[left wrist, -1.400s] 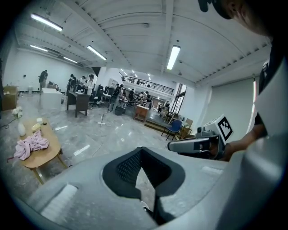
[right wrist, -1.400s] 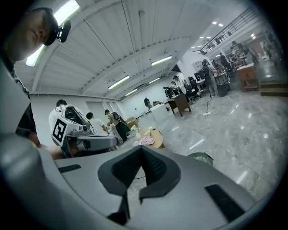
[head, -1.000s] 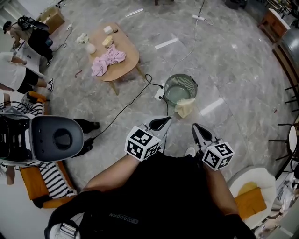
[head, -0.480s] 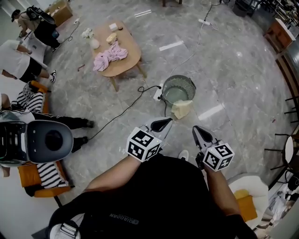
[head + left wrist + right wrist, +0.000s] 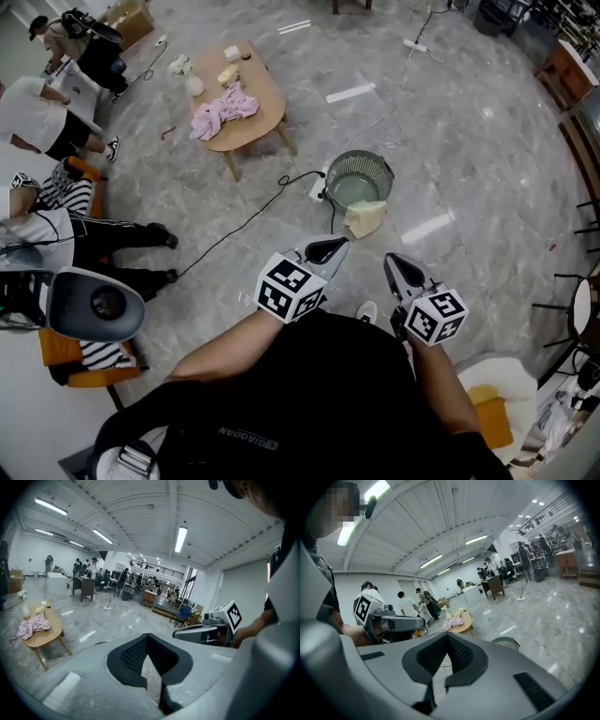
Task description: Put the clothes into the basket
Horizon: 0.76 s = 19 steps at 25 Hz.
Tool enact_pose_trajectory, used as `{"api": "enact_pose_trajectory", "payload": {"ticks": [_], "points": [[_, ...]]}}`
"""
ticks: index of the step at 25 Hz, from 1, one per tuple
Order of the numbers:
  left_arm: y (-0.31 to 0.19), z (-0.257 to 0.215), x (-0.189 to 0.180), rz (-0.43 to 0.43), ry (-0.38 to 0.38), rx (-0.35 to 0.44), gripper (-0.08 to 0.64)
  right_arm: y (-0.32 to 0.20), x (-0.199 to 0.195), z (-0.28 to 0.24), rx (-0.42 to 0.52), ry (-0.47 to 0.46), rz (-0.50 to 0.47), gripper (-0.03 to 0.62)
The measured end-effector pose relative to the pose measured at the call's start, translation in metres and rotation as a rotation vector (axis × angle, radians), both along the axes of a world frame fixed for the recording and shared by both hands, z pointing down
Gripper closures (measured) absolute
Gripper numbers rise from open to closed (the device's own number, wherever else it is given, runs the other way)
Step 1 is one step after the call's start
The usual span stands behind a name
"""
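Left gripper [image 5: 330, 247] and right gripper [image 5: 395, 263] closed, empty; pink clothes [image 5: 223, 110], seemingly bunched, well ahead on table [image 5: 261, 101].

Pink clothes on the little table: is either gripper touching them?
Apart. The head view shows the pink clothes lying on the table, far from the left gripper and the right gripper, both shut and empty.

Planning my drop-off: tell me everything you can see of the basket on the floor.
The basket is round, open-topped and grey-green, seemingly wire mesh. It stands upright on the marble floor. A pale yellow cloth drapes over its near rim and hangs mostly outside. A white power strip with a black cable lies close by its left side. Its inside looks pale; what it holds cannot be made out.
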<state>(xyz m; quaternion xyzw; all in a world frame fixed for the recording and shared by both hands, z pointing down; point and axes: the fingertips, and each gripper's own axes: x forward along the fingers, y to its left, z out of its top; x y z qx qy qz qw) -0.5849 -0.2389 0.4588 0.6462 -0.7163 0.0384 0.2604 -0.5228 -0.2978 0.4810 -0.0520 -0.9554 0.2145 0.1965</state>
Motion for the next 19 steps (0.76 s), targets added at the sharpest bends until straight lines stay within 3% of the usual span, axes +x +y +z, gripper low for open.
{"api": "enact_pose_trajectory", "payload": {"ticks": [19], "points": [[-0.0088, 0.0006, 0.0013, 0.007, 0.0, 0.0, 0.56, -0.0074, 0.0037, 0.0005, -0.005, -0.013, 0.026, 0.578]]}}
